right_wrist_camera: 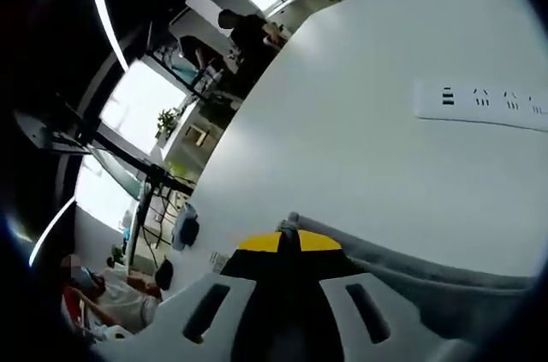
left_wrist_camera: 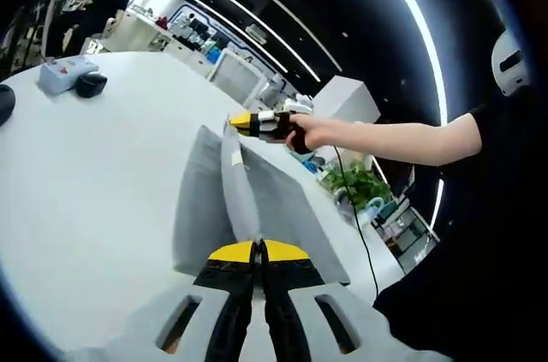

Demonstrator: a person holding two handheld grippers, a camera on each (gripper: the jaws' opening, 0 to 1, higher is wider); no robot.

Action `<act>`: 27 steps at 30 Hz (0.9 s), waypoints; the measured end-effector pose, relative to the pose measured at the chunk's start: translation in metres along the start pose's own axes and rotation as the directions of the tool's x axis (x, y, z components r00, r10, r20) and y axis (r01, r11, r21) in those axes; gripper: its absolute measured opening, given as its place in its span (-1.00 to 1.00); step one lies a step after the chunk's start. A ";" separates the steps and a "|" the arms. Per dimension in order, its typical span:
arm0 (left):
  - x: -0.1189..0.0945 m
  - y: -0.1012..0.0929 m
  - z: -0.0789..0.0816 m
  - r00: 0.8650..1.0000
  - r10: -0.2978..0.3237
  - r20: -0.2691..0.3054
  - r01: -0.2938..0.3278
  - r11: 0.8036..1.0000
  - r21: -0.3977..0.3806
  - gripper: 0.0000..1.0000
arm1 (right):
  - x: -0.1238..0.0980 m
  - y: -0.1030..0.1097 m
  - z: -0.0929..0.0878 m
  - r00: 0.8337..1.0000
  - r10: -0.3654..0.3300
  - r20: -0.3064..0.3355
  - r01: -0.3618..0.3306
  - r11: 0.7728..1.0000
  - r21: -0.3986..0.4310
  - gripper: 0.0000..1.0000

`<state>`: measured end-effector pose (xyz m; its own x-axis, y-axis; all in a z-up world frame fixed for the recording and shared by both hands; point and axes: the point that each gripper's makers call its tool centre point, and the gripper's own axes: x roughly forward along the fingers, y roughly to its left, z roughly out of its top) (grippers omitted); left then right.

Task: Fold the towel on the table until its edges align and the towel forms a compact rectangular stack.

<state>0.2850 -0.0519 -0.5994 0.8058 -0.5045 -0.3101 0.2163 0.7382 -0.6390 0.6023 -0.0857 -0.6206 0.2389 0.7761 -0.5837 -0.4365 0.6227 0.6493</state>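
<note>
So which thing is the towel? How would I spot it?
Look at the big white table. The towel is the flat grey cloth on it, pinched at one edge by the left gripper and lifted at another by the right gripper. Nothing else there is soft and grey.

towel (left_wrist_camera: 257,199) on table (left_wrist_camera: 94,191), pinched between left claw (left_wrist_camera: 259,252) and right claw (left_wrist_camera: 235,124)

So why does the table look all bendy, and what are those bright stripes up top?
In the left gripper view the fisheye lens curves the white table, and the bright stripes are ceiling light strips that bow the same way. In the right gripper view the table bulges too, the windows glare white, and the grey towel near the right tool stays fairly sharp.
</note>
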 end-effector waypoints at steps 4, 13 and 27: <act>0.002 0.006 -0.004 1.000 0.024 -0.012 -0.024 1.000 -0.006 -0.95 | 0.009 -0.006 -0.006 1.000 -0.007 -0.020 0.006 1.000 -0.013 -0.97; 0.006 0.025 -0.015 0.993 0.102 -0.056 -0.104 0.994 -0.033 -0.93 | 0.019 -0.001 -0.010 0.999 0.045 -0.014 -0.046 0.998 -0.050 -0.93; 0.005 0.037 -0.011 0.967 0.254 -0.032 -0.243 0.949 0.202 -0.71 | 0.017 0.011 -0.015 0.991 0.132 -0.013 -0.133 0.991 -0.025 -0.93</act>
<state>0.2915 -0.0321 -0.6324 0.8164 -0.3144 -0.4844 0.1210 0.9133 -0.3888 0.5888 -0.0669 -0.6311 0.1676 0.8504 -0.4988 -0.4859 0.5115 0.7087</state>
